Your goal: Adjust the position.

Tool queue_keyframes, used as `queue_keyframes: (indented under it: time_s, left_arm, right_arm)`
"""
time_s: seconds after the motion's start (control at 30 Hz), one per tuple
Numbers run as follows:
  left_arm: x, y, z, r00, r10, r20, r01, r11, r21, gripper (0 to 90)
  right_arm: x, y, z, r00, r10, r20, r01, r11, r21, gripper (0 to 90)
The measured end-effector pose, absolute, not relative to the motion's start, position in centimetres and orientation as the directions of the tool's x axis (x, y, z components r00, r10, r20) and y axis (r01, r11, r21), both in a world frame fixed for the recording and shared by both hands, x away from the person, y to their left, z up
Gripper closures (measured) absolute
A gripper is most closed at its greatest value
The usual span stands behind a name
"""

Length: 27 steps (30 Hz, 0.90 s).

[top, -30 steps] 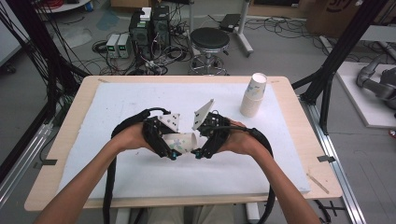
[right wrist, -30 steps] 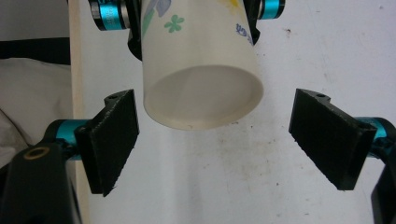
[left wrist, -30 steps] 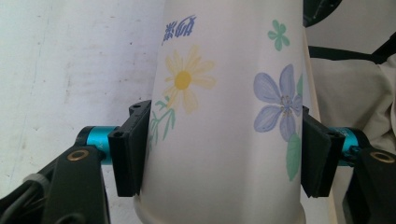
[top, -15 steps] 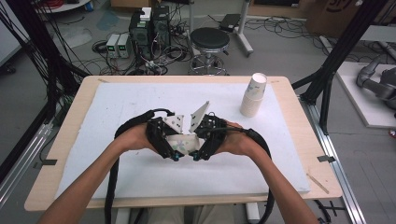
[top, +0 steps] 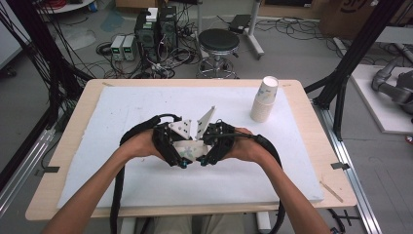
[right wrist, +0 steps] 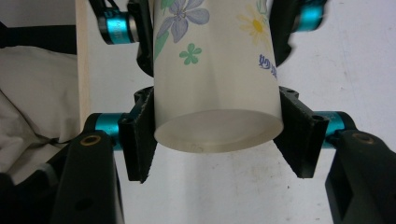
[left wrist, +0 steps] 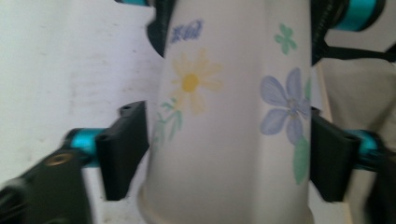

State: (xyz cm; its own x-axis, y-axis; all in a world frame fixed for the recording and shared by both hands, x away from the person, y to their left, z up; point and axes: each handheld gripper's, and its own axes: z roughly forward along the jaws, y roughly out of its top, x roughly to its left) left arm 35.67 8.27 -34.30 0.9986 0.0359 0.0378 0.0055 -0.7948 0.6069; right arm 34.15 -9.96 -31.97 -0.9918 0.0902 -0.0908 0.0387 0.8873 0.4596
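Frame center: right gripper just clenched on paper cup; left gripper jaws just opened, cup between, released.

One camera sits high above the person's side and looks forward and down at the whole surface. Two more ride on the grippers, very close up, and face each other. Both look along their jaws at the same paper cup from opposite ends.
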Motion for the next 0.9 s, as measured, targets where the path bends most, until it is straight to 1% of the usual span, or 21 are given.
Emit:
queue_keyframes:
  time_s: [0.07, 0.1, 0.13, 0.2, 0.3, 0.4, 0.43, 0.47, 0.5, 0.53, 0.57, 0.6, 0.67, 0.83, 0.87, 0.9]
  left_arm:
    - [35.8, 8.4, -34.2, 0.998, 0.045, 0.033, 0.014, -0.771, 0.636, 13.5]
    - [35.8, 8.5, -34.1, 0.998, 0.047, 0.030, 0.017, -0.761, 0.648, 13.5]
    - [35.8, 8.6, -34.1, 0.999, 0.051, 0.017, 0.027, -0.753, 0.657, 9.9]
    - [35.9, 8.9, -33.9, 0.999, 0.036, 0.006, 0.023, -0.741, 0.672, 9.8]
    - [35.8, 9.2, -33.7, 0.999, 0.045, -0.008, 0.037, -0.708, 0.706, 8.8]
    - [35.6, 9.6, -33.3, 0.999, 0.052, -0.011, 0.044, -0.692, 0.721, 9.0]
    - [35.5, 9.8, -33.2, 0.998, 0.054, -0.013, 0.047, -0.676, 0.736, 9.0]
    - [35.3, 10.0, -33.2, 0.998, 0.059, -0.014, 0.049, -0.651, 0.757, 9.0]
    - [35.2, 10.3, -33.3, 0.998, 0.065, -0.017, 0.054, -0.627, 0.777, 9.0]
    - [35.1, 10.5, -33.4, 0.997, 0.070, -0.019, 0.058, -0.610, 0.790, 9.0]
    - [34.9, 10.9, -33.6, 0.997, 0.079, -0.006, 0.052, -0.601, 0.797, 9.0]
    - [34.8, 11.0, -33.8, 0.996, 0.090, -0.004, 0.057, -0.592, 0.804, 9.0]
    - [34.6, 11.5, -34.2, 0.995, 0.099, -0.015, 0.067, -0.554, 0.830, 8.9]
    - [34.3, 12.6, -35.2, 0.990, 0.135, -0.030, 0.090, -0.467, 0.880, 8.7]
    - [34.3, 12.8, -35.4, 0.990, 0.135, -0.032, 0.090, -0.451, 0.888, 8.5]
    - [34.2, 13.0, -35.5, 0.989, 0.142, -0.046, 0.103, -0.429, 0.898, 8.5]
  right_arm:
    - [34.2, -10.0, -31.9, -0.992, 0.088, -0.092, 0.037, 0.889, 0.457, 37.7]
    - [34.2, -10.0, -31.9, -0.992, 0.088, -0.092, 0.037, 0.889, 0.457, 37.7]
    - [34.2, -10.2, -31.8, -0.991, 0.100, -0.091, 0.047, 0.886, 0.461, 37.7]
    - [34.3, -10.2, -31.8, -0.991, 0.095, -0.092, 0.041, 0.884, 0.466, 37.7]
    - [34.3, -10.5, -31.7, -0.991, 0.098, -0.088, 0.044, 0.875, 0.482, 37.7]
    - [34.3, -11.0, -31.6, -0.991, 0.106, -0.085, 0.048, 0.861, 0.507, 37.7]
    - [34.3, -11.4, -31.7, -0.991, 0.111, -0.078, 0.051, 0.838, 0.543, 37.6]
    - [34.3, -11.4, -31.7, -0.991, 0.111, -0.078, 0.051, 0.838, 0.543, 37.6]
    - [34.3, -12.1, -31.8, -0.990, 0.125, -0.059, 0.068, 0.809, 0.583, 37.6]
    - [34.3, -12.1, -31.8, -0.990, 0.125, -0.059, 0.068, 0.809, 0.583, 37.6]
    - [34.3, -12.7, -32.0, -0.990, 0.134, -0.046, 0.078, 0.786, 0.613, 37.7]
    - [34.3, -12.7, -32.0, -0.990, 0.134, -0.046, 0.078, 0.786, 0.613, 37.7]
    - [34.1, -13.3, -32.3, -0.990, 0.141, -0.023, 0.092, 0.755, 0.649, 37.7]
    - [34.1, -14.0, -32.6, -0.989, 0.150, -0.016, 0.100, 0.728, 0.678, 37.6]
    - [34.1, -14.4, -32.7, -0.989, 0.149, -0.002, 0.103, 0.695, 0.711, 37.6]
    - [34.1, -14.4, -32.7, -0.989, 0.149, -0.002, 0.103, 0.695, 0.711, 37.6]
